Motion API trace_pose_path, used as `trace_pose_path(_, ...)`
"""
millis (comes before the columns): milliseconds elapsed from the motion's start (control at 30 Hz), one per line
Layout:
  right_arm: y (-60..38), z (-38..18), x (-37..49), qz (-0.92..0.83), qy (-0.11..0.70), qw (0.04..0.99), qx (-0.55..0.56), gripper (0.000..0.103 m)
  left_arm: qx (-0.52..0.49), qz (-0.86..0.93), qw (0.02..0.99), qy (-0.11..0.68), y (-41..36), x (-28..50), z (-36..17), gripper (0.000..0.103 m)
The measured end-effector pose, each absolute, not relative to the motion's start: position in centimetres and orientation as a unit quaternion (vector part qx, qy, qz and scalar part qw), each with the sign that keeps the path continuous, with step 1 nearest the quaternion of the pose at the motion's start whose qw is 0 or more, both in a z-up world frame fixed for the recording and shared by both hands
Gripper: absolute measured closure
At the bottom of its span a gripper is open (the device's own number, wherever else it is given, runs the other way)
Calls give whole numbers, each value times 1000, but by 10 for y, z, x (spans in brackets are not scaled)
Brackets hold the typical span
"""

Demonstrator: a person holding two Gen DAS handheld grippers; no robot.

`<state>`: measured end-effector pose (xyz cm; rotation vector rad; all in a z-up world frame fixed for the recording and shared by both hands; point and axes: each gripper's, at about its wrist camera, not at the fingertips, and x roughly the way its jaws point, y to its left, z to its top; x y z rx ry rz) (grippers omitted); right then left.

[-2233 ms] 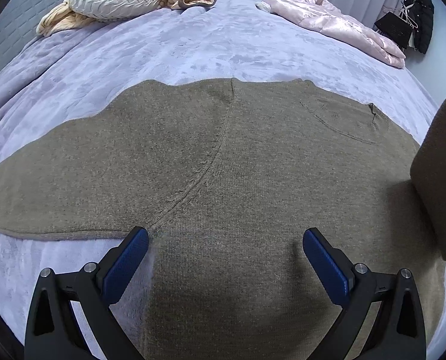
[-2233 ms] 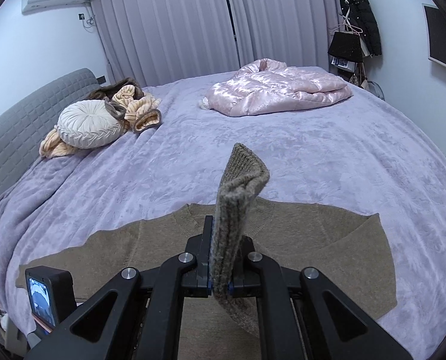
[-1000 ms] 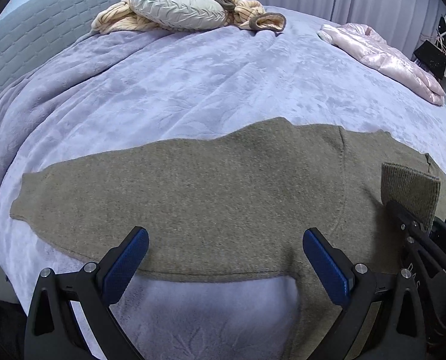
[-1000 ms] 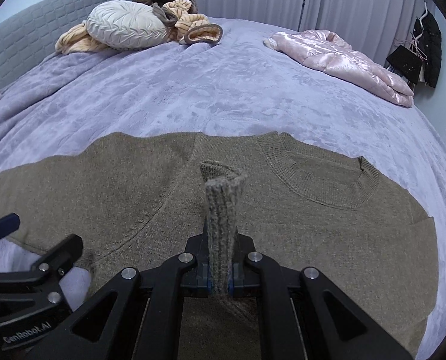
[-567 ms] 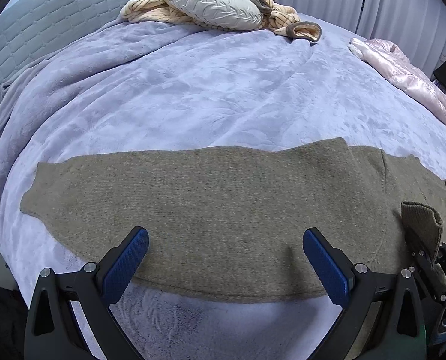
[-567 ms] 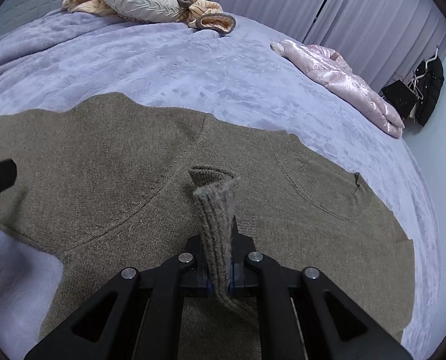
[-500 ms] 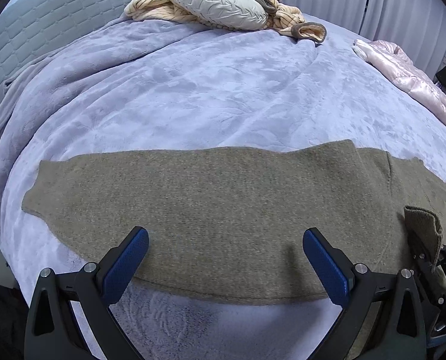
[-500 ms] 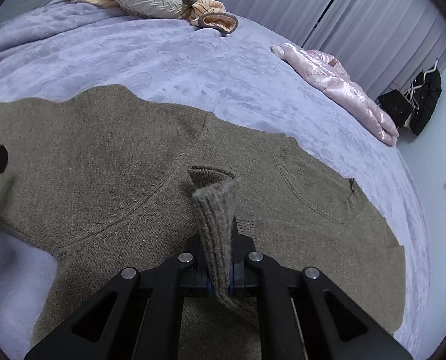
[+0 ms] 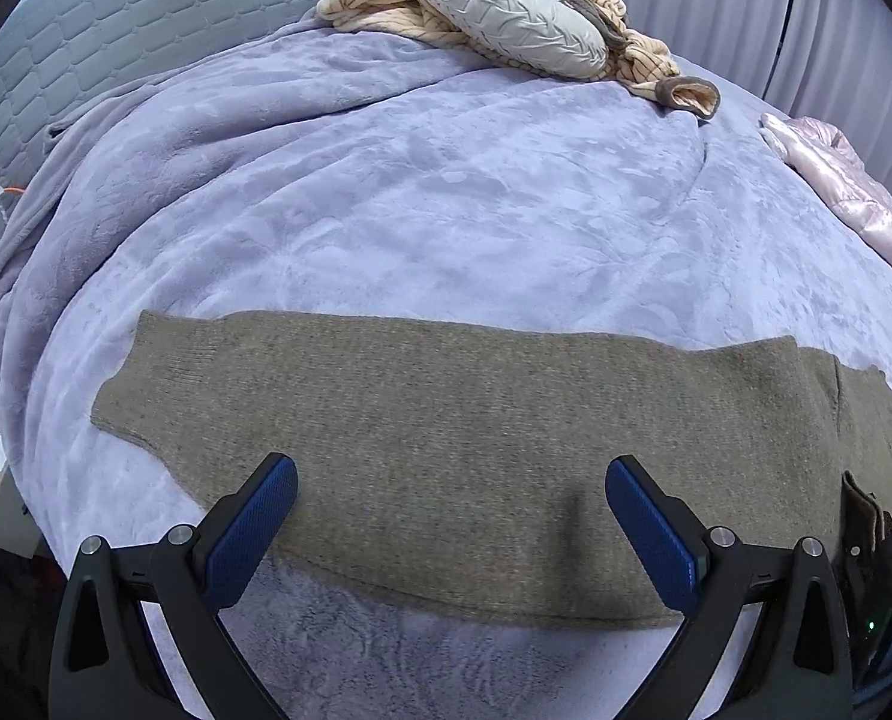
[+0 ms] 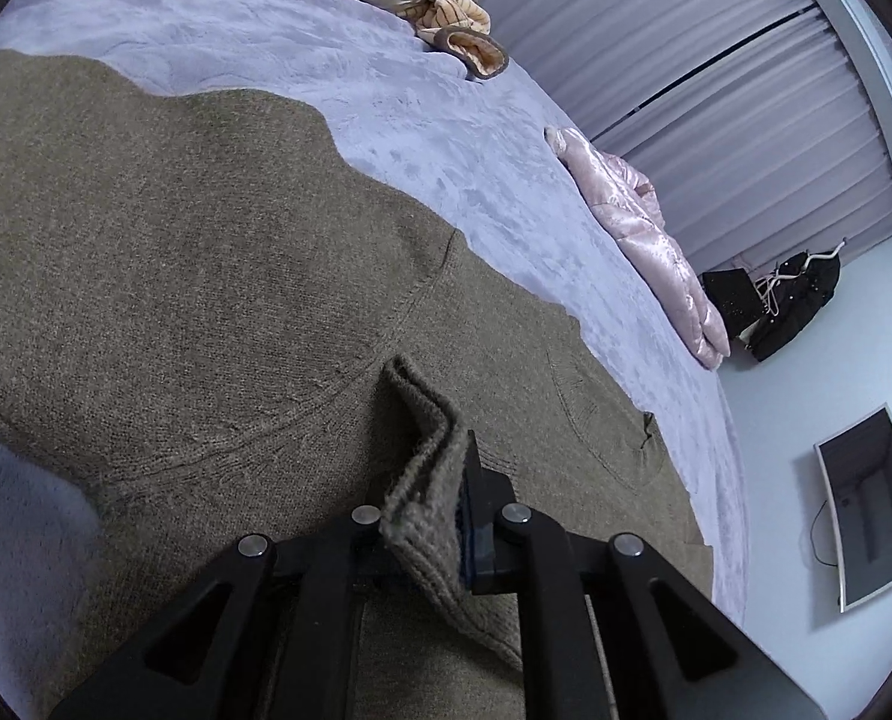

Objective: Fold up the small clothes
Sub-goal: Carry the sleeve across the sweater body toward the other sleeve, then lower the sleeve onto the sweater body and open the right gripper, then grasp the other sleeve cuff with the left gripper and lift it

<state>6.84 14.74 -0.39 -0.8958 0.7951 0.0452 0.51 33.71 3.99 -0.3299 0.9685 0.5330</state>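
Observation:
An olive-brown knit sweater lies flat on the lilac bedspread, its left sleeve stretched out to a ribbed cuff. My left gripper is open and empty, low over the sleeve's near edge. My right gripper is shut on the sweater's other ribbed cuff and holds it low over the sweater's body, near the neckline. That cuff and gripper show at the right edge of the left wrist view.
A grey round cushion and striped beige clothes lie at the head of the bed by the quilted headboard. A pink satin jacket lies far right. Curtains, a hanging black coat and a monitor stand beyond.
My left gripper has shifted left along the sleeve, so the cuff end is nearer. My right gripper has lowered and tilted with the held cuff, closer to the sweater's body.

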Motion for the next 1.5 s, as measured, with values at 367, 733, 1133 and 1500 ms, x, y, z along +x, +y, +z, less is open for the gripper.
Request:
trace_pose_path(367, 190, -12, 35, 4, 286, 798, -530, 63, -186, 268, 829, 455, 365, -9, 39, 0)
trace_pose_path(733, 102, 61, 62, 86, 411, 895, -149, 19, -193, 281, 820, 459, 379, -18, 35, 0)
trace_pose_path(1133, 134, 28, 59, 214, 501, 837, -48, 14, -202, 293, 815, 457, 396, -35, 34, 0)
trace_pose_path(1500, 137, 63, 25, 238, 433, 863, -105, 14, -450, 251, 781, 353, 516, -102, -4, 0)
